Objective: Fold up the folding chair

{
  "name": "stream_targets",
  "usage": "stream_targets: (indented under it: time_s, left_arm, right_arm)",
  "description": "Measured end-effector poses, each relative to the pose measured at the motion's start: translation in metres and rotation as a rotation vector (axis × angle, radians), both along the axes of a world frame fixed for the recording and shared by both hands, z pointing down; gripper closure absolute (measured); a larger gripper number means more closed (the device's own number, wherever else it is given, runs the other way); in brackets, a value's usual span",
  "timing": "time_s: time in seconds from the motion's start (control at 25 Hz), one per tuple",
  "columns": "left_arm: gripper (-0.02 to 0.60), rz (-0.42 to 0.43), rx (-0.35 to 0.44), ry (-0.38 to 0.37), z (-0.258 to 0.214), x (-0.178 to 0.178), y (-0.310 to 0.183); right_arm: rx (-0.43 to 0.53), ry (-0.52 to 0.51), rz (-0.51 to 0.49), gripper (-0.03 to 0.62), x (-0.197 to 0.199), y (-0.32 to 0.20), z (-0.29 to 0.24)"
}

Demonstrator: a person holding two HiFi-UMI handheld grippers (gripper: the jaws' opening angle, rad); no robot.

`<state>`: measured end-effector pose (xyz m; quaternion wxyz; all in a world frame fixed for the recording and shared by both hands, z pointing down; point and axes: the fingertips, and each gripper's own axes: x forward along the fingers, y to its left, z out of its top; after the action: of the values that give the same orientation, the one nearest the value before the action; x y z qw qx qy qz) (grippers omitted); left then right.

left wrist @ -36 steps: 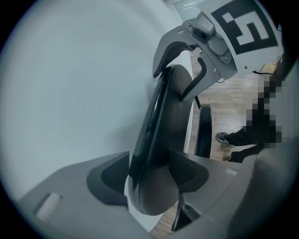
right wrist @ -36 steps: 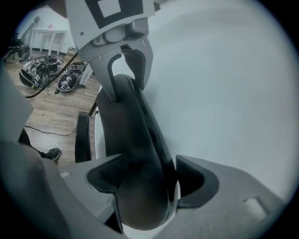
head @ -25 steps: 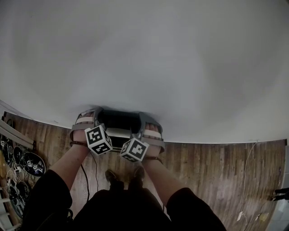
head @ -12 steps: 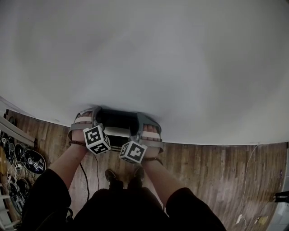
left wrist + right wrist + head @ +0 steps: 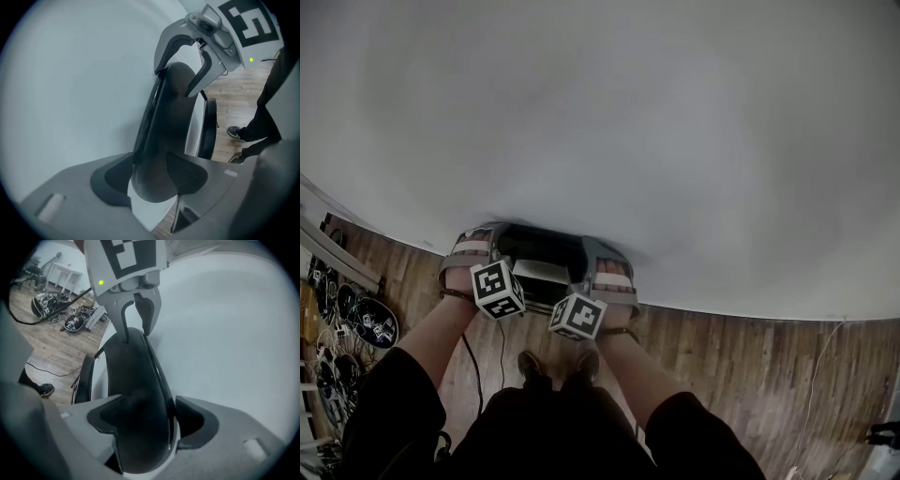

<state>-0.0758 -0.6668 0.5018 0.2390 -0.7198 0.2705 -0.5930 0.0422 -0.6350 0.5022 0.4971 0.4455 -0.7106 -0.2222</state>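
The folding chair stands close against a white wall [image 5: 675, 141]. Its black padded backrest [image 5: 542, 246] runs between my two grippers, and a pale seat panel [image 5: 539, 274] shows below it. My left gripper [image 5: 483, 236] straddles the left end of the backrest's top edge. In the left gripper view the backrest [image 5: 171, 112] fills the gap of the left gripper [image 5: 150, 176], whose jaws are closing with both pads against the padding. My right gripper [image 5: 598, 247] clasps the right end. In the right gripper view the right gripper [image 5: 140, 423] has its jaws wide around the backrest [image 5: 133, 380].
The wooden floor [image 5: 722, 356] spreads below, with a black cable [image 5: 473, 370] by the person's shoes [image 5: 534, 367]. A pile of dark round items [image 5: 366, 323] and a white rack [image 5: 337, 258] sit at the left. The wall lies right behind the chair.
Both grippers stay on the backrest's top edge. The head view has tilted slightly, so the floor's far edge sits a little lower on the right.
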Motion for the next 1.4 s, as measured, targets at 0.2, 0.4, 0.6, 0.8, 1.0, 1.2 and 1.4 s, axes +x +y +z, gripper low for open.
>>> stream_targets:
  time_s: [0.2, 0.4, 0.6, 0.8, 1.0, 1.2, 1.4]
  left_arm:
    - [0.376, -0.025, -0.018, 0.045, -0.007, -0.001, 0.022]
    - [0.377, -0.051, -0.051, 0.117, -0.003, -0.006, 0.045]
    - [0.379, -0.055, -0.055, 0.204, -0.014, -0.02, 0.079]
    - [0.383, -0.003, -0.073, 0.302, -0.024, -0.034, 0.123]
    - [0.393, 0.05, -0.118, 0.405, -0.026, -0.059, 0.18]
    - [0.393, 0.121, -0.14, 0.467, -0.031, -0.072, 0.22]
    - [0.393, 0.132, -0.183, 0.558, -0.038, -0.077, 0.259]
  right_arm:
    - [-0.017, -0.101, -0.011, 0.273, -0.002, 0.007, -0.015]
    - [-0.056, -0.177, 0.006, 0.273, -0.001, 0.021, -0.013]
    - [-0.092, -0.237, 0.068, 0.273, -0.007, 0.058, -0.018]
    - [-0.134, -0.382, 0.169, 0.275, -0.032, 0.107, -0.028]
    - [-0.16, -0.475, 0.247, 0.276, -0.075, 0.165, -0.031]
    - [-0.174, -0.491, 0.295, 0.278, -0.098, 0.206, -0.033]
    - [-0.182, -0.52, 0.304, 0.278, -0.109, 0.243, -0.043]
